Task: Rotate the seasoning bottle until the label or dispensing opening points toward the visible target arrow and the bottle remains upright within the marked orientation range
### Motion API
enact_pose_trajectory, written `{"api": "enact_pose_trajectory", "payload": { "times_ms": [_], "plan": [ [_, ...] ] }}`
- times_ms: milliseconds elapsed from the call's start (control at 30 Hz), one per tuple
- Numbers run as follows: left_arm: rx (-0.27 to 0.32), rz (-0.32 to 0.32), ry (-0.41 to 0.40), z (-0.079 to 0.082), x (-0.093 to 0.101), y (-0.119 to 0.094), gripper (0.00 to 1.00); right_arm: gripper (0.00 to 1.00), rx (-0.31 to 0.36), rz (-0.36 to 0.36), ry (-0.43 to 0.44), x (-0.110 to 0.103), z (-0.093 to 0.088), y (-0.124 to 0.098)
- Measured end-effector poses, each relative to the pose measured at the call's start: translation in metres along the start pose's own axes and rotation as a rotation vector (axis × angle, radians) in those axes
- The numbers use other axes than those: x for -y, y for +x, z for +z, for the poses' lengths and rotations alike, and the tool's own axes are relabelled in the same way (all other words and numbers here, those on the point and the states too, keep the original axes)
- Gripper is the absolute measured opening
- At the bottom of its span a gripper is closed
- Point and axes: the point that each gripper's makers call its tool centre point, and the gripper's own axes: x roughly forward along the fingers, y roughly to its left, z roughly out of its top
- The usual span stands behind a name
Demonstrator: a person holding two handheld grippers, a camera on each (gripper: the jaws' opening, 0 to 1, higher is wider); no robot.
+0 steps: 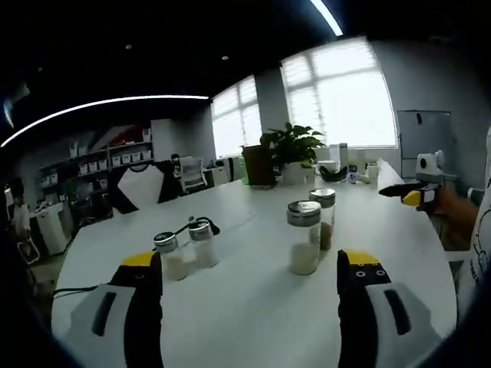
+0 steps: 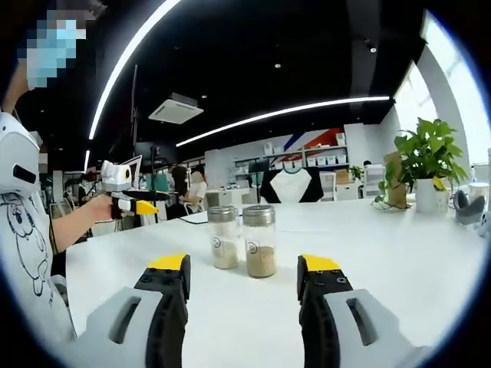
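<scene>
Four glass seasoning bottles with silver lids are seen standing upright on the white table point(image 1: 253, 307). In the left gripper view, two small bottles point(image 1: 184, 253) are set side by side near the left jaw, and two tall bottles point(image 1: 311, 230) are set close together further right. The left gripper point(image 1: 249, 280) is held wide open with nothing in it. In the right gripper view, the two tall bottles point(image 2: 242, 238) are seen just ahead, between the jaws but not touched. The right gripper point(image 2: 242, 272) is also held wide open and empty. A potted plant point(image 2: 426, 165) is placed far back on the table.
</scene>
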Motion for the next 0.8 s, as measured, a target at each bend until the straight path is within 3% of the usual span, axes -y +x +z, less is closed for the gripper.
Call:
{"api": "enact_pose_trajectory", "payload": {
  "times_ms": [167,267,333,500,600,800],
  "plan": [
    [-0.004,-0.036,0.043,0.011,-0.006,0.018,0.96,0.51,0.012,-0.001,0.024,-0.001,-0.002,-0.006],
    [-0.037,-0.072,0.044,0.010,-0.010,0.030,0.96,0.50,0.007,-0.005,0.019,0.000,-0.002,-0.008],
    [-0.110,-0.089,0.081,0.000,-0.011,0.035,0.96,0.47,0.011,-0.007,0.017,0.000,-0.001,-0.010],
    [-0.258,-0.131,0.277,-0.016,-0.013,0.049,0.96,0.40,0.010,-0.005,0.036,0.000,-0.005,-0.012],
    [-0.300,-0.172,0.328,-0.018,-0.013,0.058,0.96,0.39,0.006,-0.005,0.039,-0.001,-0.007,-0.012],
    [-0.352,-0.177,0.399,-0.015,-0.029,0.078,0.94,0.31,-0.005,0.004,0.038,-0.003,-0.010,-0.017]
  ]
}}
